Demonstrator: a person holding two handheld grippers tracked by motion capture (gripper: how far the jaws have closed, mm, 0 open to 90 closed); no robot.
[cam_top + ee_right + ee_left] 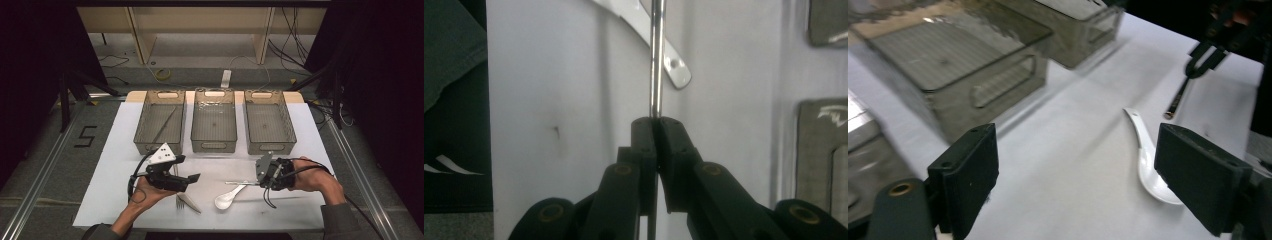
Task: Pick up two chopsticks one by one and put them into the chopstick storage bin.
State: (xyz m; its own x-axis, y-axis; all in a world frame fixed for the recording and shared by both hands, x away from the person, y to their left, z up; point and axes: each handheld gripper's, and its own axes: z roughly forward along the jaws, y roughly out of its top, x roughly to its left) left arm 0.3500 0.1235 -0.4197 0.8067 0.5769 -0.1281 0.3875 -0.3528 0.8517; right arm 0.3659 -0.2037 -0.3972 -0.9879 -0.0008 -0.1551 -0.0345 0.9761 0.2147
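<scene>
My right gripper (258, 180) is shut on one end of a thin metal stick (239, 183), which points left, just above the white sheet. In the right gripper view the jaws (655, 122) pinch the stick (656, 60), and it runs over the handle of a white ceramic spoon (671, 60). The spoon (226, 198) lies on the sheet between both hands. My left gripper (186, 168) is open and holds nothing. Its jaws (1078, 145) point toward the spoon (1148, 165), with the right gripper (1205, 52) farther off.
Three grey see-through bins (214, 122) stand in a row at the back of the white sheet (115, 165). The left bin (160, 122) holds a long thin utensil. A metal fork (186, 201) lies near the front edge under the left hand.
</scene>
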